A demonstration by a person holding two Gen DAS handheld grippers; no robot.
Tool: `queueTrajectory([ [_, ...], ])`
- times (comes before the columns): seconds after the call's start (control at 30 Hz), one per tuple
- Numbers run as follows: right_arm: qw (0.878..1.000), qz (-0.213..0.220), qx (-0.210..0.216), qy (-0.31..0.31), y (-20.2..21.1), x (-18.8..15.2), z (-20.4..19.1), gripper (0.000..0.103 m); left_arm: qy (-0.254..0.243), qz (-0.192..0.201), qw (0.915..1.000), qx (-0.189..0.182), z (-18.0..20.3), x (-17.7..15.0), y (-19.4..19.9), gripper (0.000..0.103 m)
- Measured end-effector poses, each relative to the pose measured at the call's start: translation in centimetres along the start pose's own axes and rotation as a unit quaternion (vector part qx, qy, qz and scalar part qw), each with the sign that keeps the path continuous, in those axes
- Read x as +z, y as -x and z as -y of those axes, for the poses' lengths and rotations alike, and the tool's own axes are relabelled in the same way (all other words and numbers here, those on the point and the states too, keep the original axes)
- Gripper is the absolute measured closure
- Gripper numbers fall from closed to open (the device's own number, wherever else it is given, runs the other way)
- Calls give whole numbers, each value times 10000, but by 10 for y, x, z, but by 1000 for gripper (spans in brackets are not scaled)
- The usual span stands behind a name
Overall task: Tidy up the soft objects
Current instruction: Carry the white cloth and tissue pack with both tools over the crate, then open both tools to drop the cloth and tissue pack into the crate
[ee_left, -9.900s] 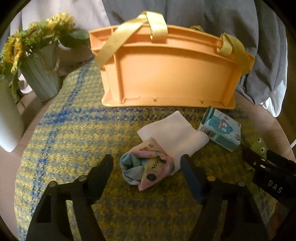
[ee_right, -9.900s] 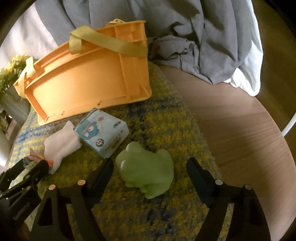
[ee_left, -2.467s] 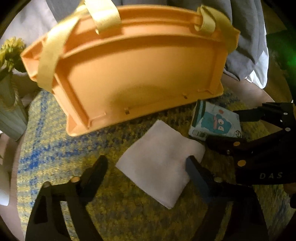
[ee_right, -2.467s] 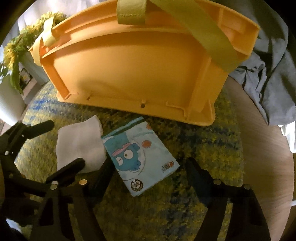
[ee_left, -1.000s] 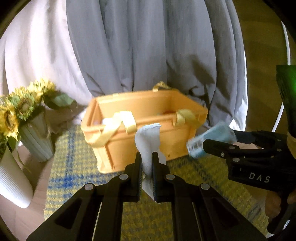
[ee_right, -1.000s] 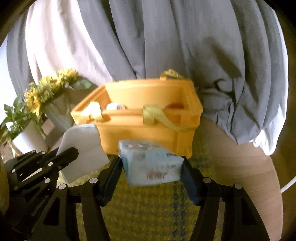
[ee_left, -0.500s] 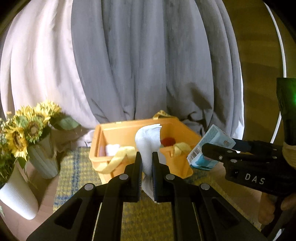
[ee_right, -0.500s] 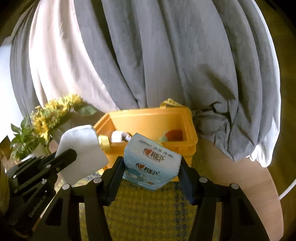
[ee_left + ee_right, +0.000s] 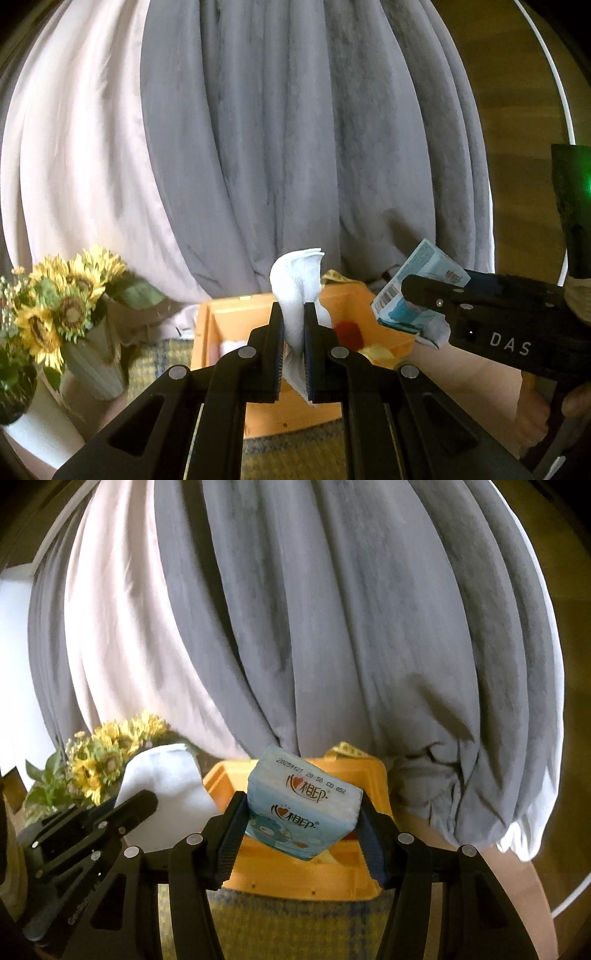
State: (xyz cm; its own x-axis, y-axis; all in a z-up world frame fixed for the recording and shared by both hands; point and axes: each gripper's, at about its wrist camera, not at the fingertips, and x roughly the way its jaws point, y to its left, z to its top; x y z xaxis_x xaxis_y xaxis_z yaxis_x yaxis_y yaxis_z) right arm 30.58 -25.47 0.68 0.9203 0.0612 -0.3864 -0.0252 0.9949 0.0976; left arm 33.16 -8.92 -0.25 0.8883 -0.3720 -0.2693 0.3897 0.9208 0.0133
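Both grippers have risen since half a second ago, so the basket (image 9: 295, 402) now sits lower in both views and the curtain (image 9: 295, 147) fills more of each picture. Left gripper (image 9: 293, 349) has its jaws pressed together on the cloth (image 9: 295, 291), a soft white folded piece that stands up between the fingers, its top curling over and its lower edge hanging just below them. Seen from the right wrist, the same cloth (image 9: 162, 794) shows as a broad pale sheet held up in front of the sunflowers (image 9: 107, 760).

Right gripper (image 9: 301, 834) pinches the tissue pack (image 9: 303, 805) by its two sides, jaws spread only as wide as the pack. It is a pale blue soft pack, tilted, with red lettering, a printed date code and a blue cartoon figure on the face; a barcode shows on its end in the left view (image 9: 413, 295).

Both things hang in the air over the near side of the orange basket, which stands on a yellow and blue mat (image 9: 295, 926) on the worktop (image 9: 498, 886). A red item (image 9: 347, 332) lies inside the basket.
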Motion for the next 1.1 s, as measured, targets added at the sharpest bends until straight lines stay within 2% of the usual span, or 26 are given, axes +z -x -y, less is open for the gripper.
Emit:
queueTrajectory([
  [0.2, 10000, 74, 19, 33, -18, 15, -4, 45, -72, 3, 9999, 116, -7, 11, -22, 92],
  [0.47, 10000, -55, -14, 63, -54, 31, -4, 45, -53, -165, 9996, 202, -17, 20, -60, 92],
  [0.7, 9994, -317, -17, 139, -90, 38, 1, 45, -47, -483, 9986, 192, -24, 19, -97, 92],
  [1.1, 9940, -1088, -78, 113, -158, 29, 15, 45, 91, -1357, 9907, 88, -38, 0, -163, 92],
])
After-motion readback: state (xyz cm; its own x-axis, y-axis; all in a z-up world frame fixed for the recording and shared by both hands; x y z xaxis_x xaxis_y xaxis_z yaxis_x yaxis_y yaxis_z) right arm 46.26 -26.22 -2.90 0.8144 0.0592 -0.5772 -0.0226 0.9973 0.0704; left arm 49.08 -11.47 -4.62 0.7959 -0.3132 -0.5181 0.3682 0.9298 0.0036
